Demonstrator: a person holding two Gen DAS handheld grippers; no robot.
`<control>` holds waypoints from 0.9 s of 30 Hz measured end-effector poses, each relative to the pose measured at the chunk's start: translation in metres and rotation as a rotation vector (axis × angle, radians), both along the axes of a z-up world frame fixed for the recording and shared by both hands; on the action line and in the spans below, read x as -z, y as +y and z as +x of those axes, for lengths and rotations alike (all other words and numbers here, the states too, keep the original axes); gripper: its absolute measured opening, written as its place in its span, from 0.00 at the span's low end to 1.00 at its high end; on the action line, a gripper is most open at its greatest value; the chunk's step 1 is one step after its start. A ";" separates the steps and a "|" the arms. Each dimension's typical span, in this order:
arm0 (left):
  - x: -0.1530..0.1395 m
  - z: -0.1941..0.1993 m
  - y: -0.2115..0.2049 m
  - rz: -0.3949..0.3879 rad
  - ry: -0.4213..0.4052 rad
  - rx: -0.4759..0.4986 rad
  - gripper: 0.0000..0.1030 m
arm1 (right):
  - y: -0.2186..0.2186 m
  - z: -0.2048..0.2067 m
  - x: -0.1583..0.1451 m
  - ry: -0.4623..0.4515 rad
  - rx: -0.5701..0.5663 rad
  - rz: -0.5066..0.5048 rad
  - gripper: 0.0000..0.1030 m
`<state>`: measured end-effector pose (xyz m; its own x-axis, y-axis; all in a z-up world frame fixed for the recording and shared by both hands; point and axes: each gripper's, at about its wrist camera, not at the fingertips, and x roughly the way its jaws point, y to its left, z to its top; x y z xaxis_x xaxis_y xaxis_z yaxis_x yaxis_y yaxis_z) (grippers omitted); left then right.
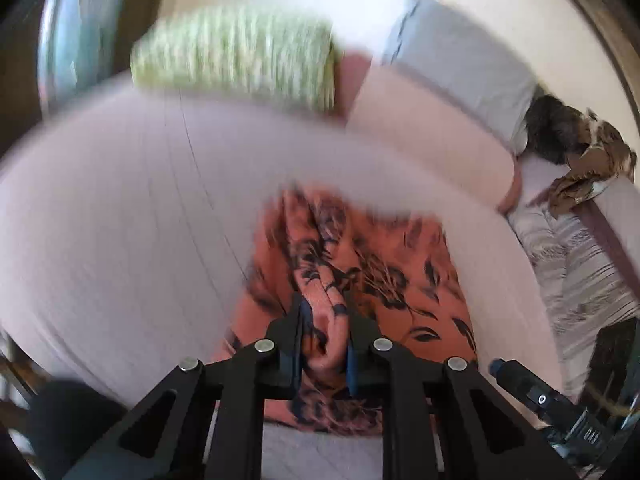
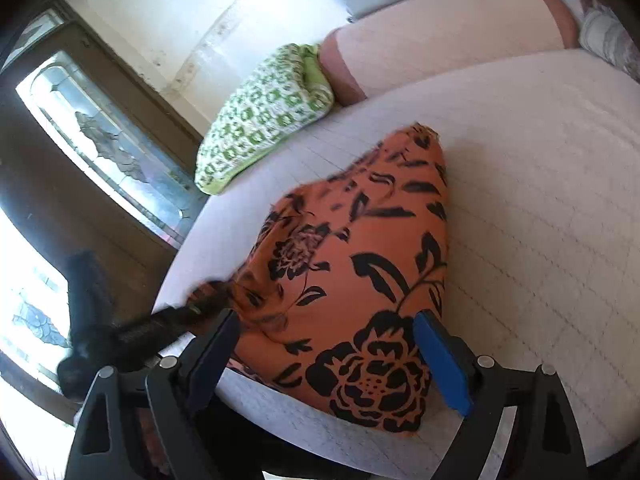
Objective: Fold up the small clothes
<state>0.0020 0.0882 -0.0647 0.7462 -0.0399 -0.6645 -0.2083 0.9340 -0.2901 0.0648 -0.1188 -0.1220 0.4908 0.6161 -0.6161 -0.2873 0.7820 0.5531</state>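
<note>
An orange garment with a black flower print (image 2: 360,248) lies bunched on the pale bed sheet (image 2: 540,200). In the left wrist view, my left gripper (image 1: 324,312) is shut on a raised fold of this garment (image 1: 380,264), and cloth fills the narrow gap between the blue pads. In the right wrist view, my right gripper (image 2: 326,320) stands open, its fingers wide on either side of the garment's near end, and the pads do not press on it. The left gripper's black body (image 2: 160,320) comes in from the left and holds the cloth's left corner.
A green-and-white patterned folded cloth (image 2: 264,120) lies at the back of the bed, next to a pink pillow (image 2: 440,40) and a grey pillow (image 1: 460,56). A brown patterned cloth (image 1: 588,160) lies at the far right. A window (image 2: 100,140) is beyond the bed's left edge.
</note>
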 end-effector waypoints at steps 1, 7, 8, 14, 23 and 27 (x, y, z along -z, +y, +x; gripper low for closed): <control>0.005 -0.002 0.002 0.017 0.002 -0.013 0.16 | 0.000 0.000 -0.002 -0.014 -0.004 -0.001 0.88; 0.075 -0.006 0.039 -0.104 0.189 -0.098 0.17 | 0.013 0.011 0.008 0.016 -0.043 -0.049 0.88; 0.070 -0.004 0.036 -0.080 0.180 -0.088 0.17 | 0.012 0.011 0.009 0.020 -0.042 -0.061 0.88; 0.080 -0.001 0.035 -0.087 0.206 -0.061 0.19 | 0.015 0.029 -0.004 -0.003 -0.029 -0.033 0.88; -0.022 0.011 0.046 -0.035 0.008 -0.014 0.48 | 0.026 0.046 0.049 0.151 -0.147 0.087 0.97; -0.010 0.087 0.022 -0.006 0.086 0.172 0.51 | 0.026 0.048 0.053 0.141 -0.165 0.104 0.99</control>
